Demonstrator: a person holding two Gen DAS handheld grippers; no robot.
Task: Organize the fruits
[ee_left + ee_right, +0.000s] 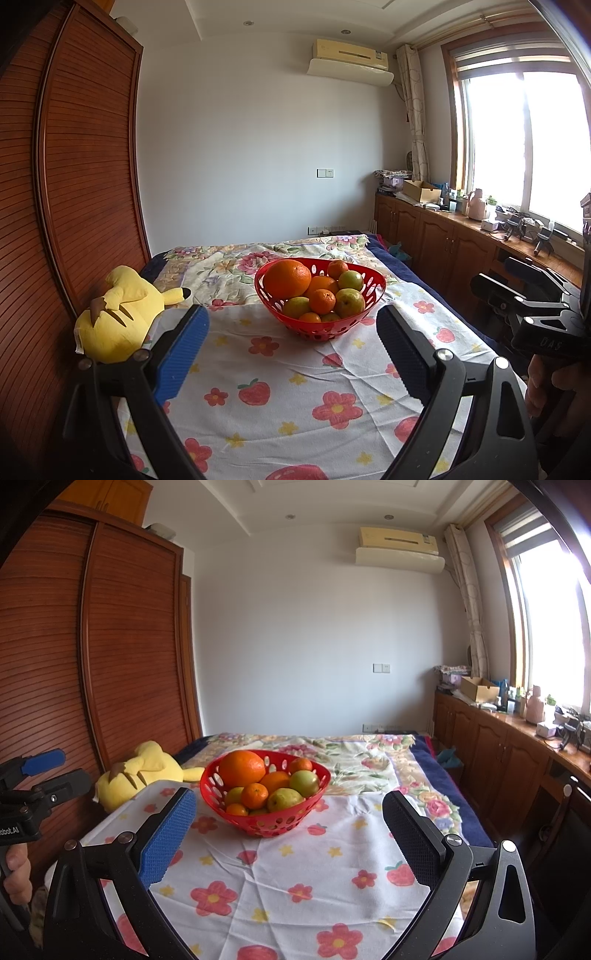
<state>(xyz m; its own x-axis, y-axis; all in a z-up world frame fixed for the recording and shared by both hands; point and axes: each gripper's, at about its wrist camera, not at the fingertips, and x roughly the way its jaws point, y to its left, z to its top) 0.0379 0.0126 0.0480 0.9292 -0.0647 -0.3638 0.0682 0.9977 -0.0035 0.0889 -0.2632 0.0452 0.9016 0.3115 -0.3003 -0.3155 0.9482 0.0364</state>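
Note:
A red slotted basket (334,329) (258,825) stands on a white cloth with flower and strawberry print. It holds a big orange (287,278) (242,768), several small tangerines (322,301) (255,795) and several green fruits (349,303) (285,799). My left gripper (292,325) is open and empty, just short of the basket. My right gripper (289,810) is open and empty, also just short of it, the basket a little left of its middle. The right gripper's body shows at the right edge of the left wrist view (532,299); the left one shows at the left edge of the right wrist view (40,775).
A yellow plush toy (118,314) (142,775) lies left of the basket against a brown slatted wardrobe (74,184) (92,646). A floral bedspread (229,266) (369,760) lies behind. A wooden cabinet counter with clutter (461,229) (517,731) runs along the right under the window.

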